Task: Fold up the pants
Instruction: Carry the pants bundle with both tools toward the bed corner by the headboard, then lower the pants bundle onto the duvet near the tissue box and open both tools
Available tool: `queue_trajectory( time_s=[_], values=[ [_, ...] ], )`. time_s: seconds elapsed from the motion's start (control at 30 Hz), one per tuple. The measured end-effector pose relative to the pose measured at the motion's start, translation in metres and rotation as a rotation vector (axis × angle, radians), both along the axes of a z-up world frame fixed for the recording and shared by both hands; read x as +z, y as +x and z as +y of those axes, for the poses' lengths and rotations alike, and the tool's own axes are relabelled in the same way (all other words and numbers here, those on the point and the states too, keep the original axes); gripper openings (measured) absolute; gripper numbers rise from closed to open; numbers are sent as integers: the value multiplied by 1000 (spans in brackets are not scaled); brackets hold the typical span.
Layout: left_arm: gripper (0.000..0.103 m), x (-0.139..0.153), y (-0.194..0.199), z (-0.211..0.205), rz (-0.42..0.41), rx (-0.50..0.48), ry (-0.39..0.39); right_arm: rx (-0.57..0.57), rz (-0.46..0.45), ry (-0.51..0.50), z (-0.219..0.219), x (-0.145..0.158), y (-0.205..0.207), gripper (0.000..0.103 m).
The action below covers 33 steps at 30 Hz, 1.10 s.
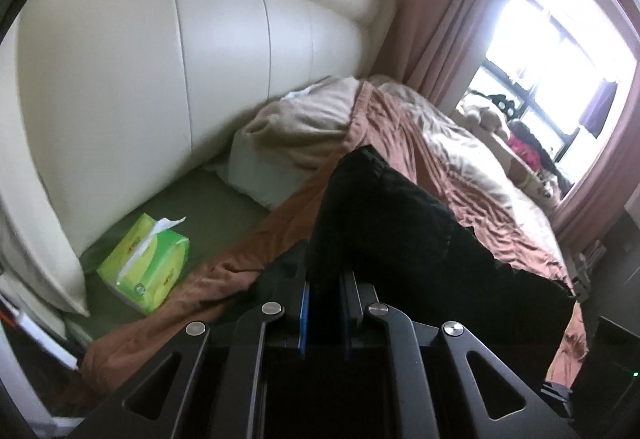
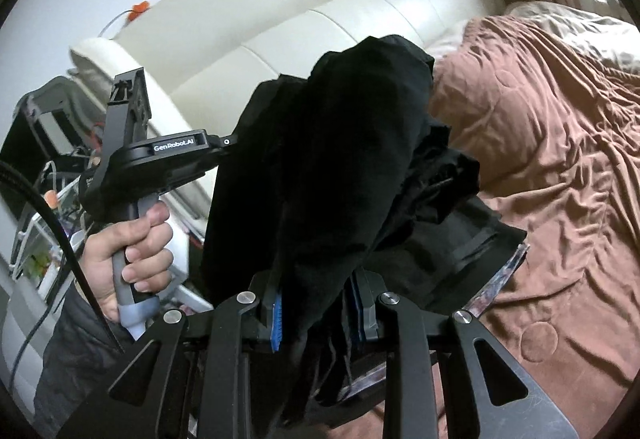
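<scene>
1. I hold the black pants [image 2: 344,167] lifted above the bed [image 2: 560,167]; one end trails onto the brown bedspread [image 1: 400,127] in the left wrist view.
2. The left hand-held gripper [image 1: 325,299] is clenched on a fold of the pants, with dark cloth filling the narrow gap between its blue-edged pads.
3. The right hand-held gripper [image 2: 320,313] likewise grasps the pants; a thick bunch of cloth passes between its pads and hangs below them.
4. In the right wrist view a hand [image 2: 128,251] grips the handle of the left tool, whose front end is buried in the cloth.
5. I judge the pants soft, light and limp: they sag wherever unsupported and will not hold a crease unless laid flat. The fabric looks matte, so a slip seems unlikely, but bunched layers can shear apart.
6. I judge the best holds to be the waistband corners or the two hems, each pinched through all layers; which part each gripper now holds I cannot tell.
7. Hidden or unclear: the black cloth shows almost no seams or edges; waistband and legs are indistinguishable; the lower edge of the garment is cut off behind the gripper frames.
8. A green tissue pack [image 1: 146,271] lies beside the cream headboard [image 1: 120,79], well apart from the pants.
</scene>
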<state>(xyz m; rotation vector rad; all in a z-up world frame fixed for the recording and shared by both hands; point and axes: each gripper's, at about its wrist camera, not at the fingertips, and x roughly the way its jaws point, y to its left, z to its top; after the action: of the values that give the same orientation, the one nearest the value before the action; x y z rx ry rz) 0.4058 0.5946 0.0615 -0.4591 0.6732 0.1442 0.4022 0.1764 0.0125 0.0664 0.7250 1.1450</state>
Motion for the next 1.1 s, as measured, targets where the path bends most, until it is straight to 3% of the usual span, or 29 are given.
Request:
queue_trajectory(
  time_s=[0.3, 0.47, 0.53, 0.67, 0.7, 0.8, 0.93, 1.1],
  values=[
    [12, -32, 43, 10, 57, 18, -37, -42, 109, -3, 20, -20, 43, 22],
    [15, -44, 63, 3, 107, 14, -8, -109, 182, 24, 17, -38, 60, 23],
    [21, -49, 63, 3, 138, 48, 1, -114, 215, 11, 17, -50, 63, 25],
    [52, -46, 46, 2, 118, 54, 13, -88, 301, -4, 14, -59, 70, 34],
    [55, -44, 40, 3, 109, 57, 21, -88, 305, -8, 12, -58, 71, 36],
    [55, -44, 17, 8, 106, 67, 11, -124, 245, -13, -1, -47, 67, 46],
    [55, -47, -20, 10, 100, 93, 16, -152, 164, -22, -16, -36, 67, 47],
    [55, -50, -57, 3, 80, 100, 20, -147, -2, -48, -21, -11, 51, 47]
  ],
)
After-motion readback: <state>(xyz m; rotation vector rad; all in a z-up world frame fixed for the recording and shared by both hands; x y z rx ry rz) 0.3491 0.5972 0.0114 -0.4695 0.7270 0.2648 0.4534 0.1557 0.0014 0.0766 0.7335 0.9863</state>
